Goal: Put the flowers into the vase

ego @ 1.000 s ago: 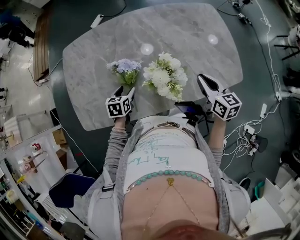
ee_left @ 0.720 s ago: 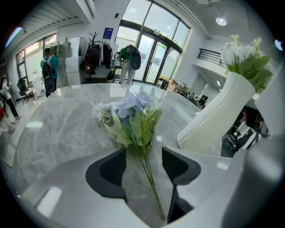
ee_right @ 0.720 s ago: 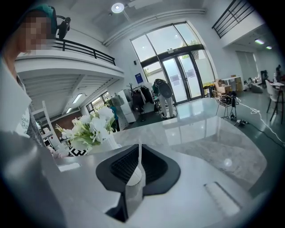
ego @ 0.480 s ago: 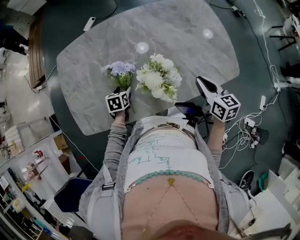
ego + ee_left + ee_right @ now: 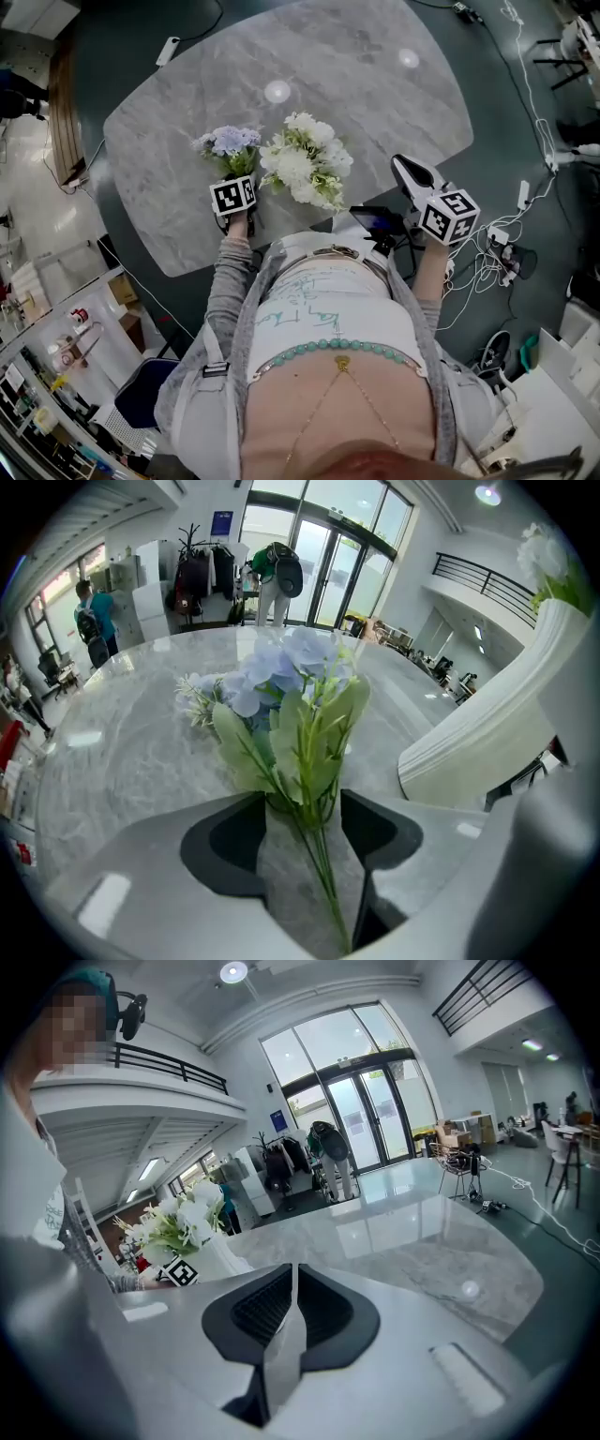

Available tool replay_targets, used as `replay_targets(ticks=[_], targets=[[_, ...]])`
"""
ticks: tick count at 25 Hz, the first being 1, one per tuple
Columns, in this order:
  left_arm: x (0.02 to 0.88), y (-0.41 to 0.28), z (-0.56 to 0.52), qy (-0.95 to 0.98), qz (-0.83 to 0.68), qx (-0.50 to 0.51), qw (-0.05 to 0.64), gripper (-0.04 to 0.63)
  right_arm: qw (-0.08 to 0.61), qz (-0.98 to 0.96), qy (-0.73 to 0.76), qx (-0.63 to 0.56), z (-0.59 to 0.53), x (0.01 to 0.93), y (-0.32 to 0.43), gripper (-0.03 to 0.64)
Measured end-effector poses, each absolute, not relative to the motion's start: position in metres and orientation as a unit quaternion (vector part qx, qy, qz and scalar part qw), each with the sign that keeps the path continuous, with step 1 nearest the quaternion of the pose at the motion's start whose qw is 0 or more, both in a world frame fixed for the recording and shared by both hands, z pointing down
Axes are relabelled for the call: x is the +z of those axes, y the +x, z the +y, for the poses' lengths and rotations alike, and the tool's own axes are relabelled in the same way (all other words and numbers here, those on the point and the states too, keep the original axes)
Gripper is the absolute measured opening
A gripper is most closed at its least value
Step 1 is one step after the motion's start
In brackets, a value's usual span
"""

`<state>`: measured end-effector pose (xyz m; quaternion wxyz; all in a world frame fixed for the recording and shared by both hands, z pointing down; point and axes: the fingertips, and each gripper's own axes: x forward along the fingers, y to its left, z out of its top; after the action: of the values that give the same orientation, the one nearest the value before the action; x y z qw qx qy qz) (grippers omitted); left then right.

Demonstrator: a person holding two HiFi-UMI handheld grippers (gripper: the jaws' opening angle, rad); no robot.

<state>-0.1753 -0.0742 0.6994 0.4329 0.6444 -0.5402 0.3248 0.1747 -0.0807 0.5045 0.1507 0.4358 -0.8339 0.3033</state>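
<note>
Left tool (image 5: 302,829) has lowered astride slender green stems (image 5: 325,869) on veined tabletop (image 5: 375,94).

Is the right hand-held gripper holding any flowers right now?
No: the right hand-held gripper has its jaws shut together with nothing between them.

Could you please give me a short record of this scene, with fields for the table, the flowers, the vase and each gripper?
Table: grey marble top
Blue flowers: loose bunch lying on the table, left of the vase
Vase: white, ribbed, holding white flowers
Left gripper: fingers apart, either side of the blue flowers' stems, not pressing them
Right gripper: fingers together, nothing between them, off to the vase's right
</note>
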Motion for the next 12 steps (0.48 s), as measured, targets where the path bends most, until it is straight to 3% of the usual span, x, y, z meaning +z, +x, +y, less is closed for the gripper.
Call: replay_targets(ticks=[12], targets=[[0.7091, -0.1778, -0.0768, 0.632, -0.530, 0.352, 0.442, 0.168, 0.160, -0.834, 0.429, 0.308, -0.0831, 0.5104, 0.1784, 0.046]])
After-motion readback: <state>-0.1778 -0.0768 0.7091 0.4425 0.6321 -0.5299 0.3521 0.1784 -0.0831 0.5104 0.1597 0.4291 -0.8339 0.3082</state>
